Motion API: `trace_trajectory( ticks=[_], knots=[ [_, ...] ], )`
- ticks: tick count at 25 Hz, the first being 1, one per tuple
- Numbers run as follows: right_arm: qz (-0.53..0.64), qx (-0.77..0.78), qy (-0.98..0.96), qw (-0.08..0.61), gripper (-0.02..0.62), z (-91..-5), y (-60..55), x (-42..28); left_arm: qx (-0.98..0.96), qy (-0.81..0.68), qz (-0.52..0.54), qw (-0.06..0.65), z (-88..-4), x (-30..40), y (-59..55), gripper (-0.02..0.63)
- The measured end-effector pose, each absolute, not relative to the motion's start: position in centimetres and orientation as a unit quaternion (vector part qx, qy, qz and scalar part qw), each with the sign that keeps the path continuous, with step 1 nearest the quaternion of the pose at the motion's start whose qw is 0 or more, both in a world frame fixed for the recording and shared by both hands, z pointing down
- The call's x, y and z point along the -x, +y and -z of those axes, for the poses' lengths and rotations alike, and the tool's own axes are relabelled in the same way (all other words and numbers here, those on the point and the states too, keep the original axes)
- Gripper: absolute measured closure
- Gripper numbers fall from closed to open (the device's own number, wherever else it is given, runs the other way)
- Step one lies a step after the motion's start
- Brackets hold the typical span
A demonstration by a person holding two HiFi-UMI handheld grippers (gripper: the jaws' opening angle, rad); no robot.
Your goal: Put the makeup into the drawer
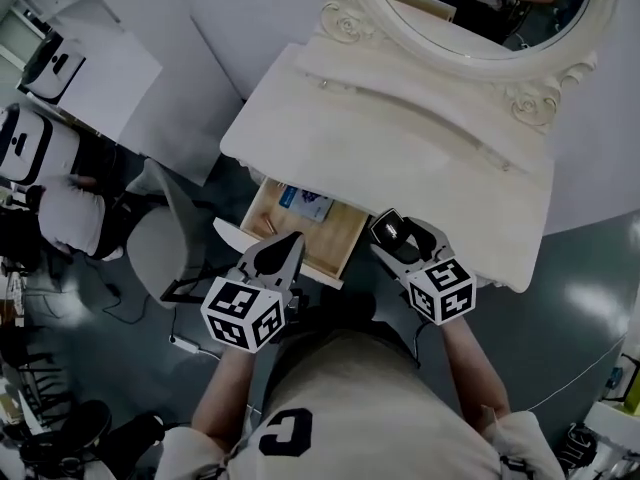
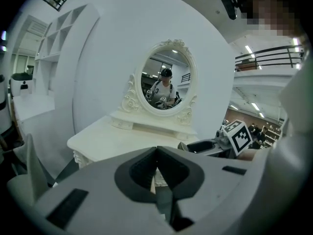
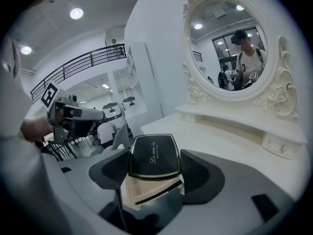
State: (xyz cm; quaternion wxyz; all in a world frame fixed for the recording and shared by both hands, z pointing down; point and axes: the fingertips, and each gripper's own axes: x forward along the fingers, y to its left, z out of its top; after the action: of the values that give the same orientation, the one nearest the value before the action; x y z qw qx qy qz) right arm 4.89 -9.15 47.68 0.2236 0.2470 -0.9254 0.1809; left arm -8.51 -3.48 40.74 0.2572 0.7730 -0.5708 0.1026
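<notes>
Right gripper view: a glossy black square compact with gilt script and a cream base sits clamped in the right gripper. The left gripper is clenched on nothing. Both hang near the open wooden drawer of a smooth cream tabletop, under a carved oval mirror. The floor is grey and shiny.

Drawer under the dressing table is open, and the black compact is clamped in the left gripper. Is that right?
Not quite. The black compact is clamped in the right gripper, not the left, as the right gripper view shows. The left gripper is shut with nothing between its jaws. The drawer is open, as you say.
</notes>
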Motion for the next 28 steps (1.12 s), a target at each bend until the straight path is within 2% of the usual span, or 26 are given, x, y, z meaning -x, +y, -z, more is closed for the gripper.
trace_trajectory(
  ticks=[6,15,23,28],
  knots=[
    [-0.183,-0.212,-0.934,0.22,0.256,-47.2,-8.0,-2.1,-0.761,-0.586,-0.1,0.261,-41.0,10.2,-2.1,0.554],
    [-0.185,-0.196,-0.928,0.258,0.256,-49.3,-6.8,4.4,-0.779,-0.56,-0.078,0.271,-41.8,14.8,-3.7,0.554],
    [-0.232,-0.218,-0.896,0.31,0.256,-56.6,-7.1,11.7,-0.802,-0.51,-0.06,0.305,-43.9,18.9,-5.1,0.554],
    [-0.245,-0.253,-0.865,0.358,0.256,-63.2,-8.3,13.6,-0.818,-0.48,-0.08,0.308,-45.1,19.9,-5.2,0.554]
  ],
)
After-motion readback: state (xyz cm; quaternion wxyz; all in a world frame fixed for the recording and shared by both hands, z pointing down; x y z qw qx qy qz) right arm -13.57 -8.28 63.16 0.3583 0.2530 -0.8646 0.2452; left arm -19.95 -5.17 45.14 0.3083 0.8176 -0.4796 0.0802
